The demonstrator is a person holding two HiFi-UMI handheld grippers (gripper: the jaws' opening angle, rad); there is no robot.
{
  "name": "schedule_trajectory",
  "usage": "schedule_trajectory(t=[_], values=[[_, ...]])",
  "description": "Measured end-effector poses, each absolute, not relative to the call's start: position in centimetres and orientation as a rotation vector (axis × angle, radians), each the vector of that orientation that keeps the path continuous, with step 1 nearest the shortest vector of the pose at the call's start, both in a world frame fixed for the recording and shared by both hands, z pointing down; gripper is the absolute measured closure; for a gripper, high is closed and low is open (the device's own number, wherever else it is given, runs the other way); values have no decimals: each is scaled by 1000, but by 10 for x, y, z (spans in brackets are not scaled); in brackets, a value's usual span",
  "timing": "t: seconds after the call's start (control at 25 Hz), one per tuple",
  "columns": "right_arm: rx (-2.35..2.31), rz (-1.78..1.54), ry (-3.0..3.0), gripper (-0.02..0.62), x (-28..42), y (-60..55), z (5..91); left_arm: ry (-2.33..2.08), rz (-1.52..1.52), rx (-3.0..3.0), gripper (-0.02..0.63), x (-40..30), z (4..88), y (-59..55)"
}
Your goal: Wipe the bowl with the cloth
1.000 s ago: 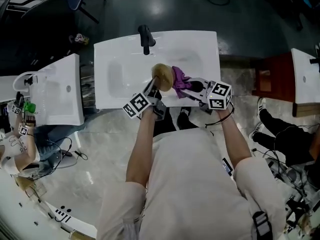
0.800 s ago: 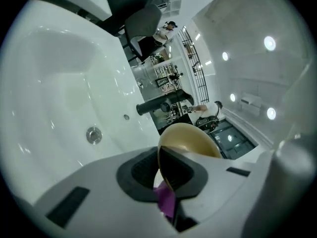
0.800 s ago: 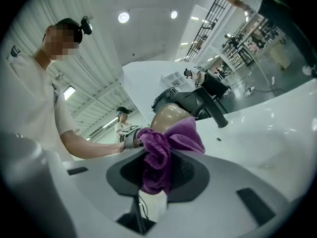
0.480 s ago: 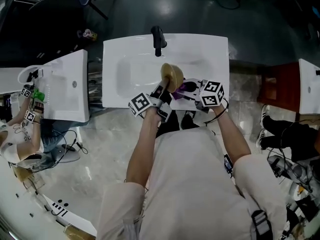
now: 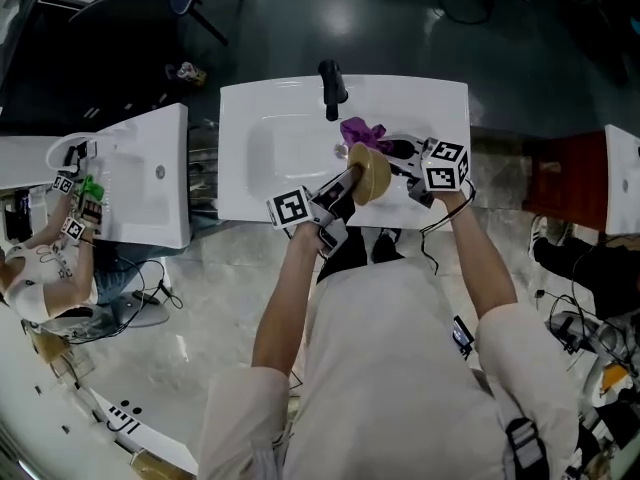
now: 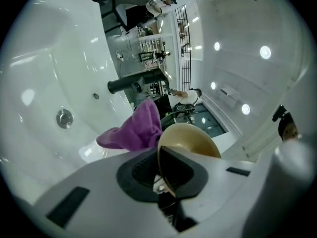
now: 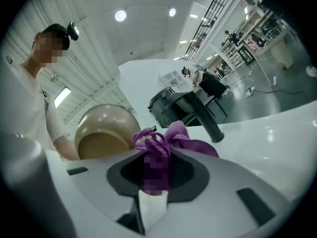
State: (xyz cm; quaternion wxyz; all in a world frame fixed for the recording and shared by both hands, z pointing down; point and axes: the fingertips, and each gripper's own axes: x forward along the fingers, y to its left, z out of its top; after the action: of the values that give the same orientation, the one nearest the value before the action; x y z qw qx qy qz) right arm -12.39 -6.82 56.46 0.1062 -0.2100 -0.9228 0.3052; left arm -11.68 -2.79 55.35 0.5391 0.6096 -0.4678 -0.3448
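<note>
head view: near the front edge of the sink [image 5: 250,183], the left gripper [image 5: 348,181] holds the bowl [image 5: 372,171] tilted; the right gripper [image 5: 400,151] holds the purple cloth [image 5: 360,131] just behind it, short of the faucet [image 5: 330,80]; the sink's left half is open room. left gripper view: jaws clamped on the bowl's rim. right gripper view: jaws pinched on the cloth.

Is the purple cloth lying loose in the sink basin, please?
No, the right tool holds the cloth pinched between its jaws.
</note>
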Motion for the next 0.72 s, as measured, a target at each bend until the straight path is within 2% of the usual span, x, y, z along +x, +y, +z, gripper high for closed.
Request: schedule_trajectory(t=[0.24,0.4,0.72], values=[[-826,728,-2734,515,-113,-79,524,-1253,-466,1523,592,-115,581,-18],[-861,595,-2724,515,-111,-75,511,-1330,-484,1477,592,-137,583,-21],[-796,615,-2785,515,-105,-74,517,-1428,-488,1415,589,-159,597,-23]])
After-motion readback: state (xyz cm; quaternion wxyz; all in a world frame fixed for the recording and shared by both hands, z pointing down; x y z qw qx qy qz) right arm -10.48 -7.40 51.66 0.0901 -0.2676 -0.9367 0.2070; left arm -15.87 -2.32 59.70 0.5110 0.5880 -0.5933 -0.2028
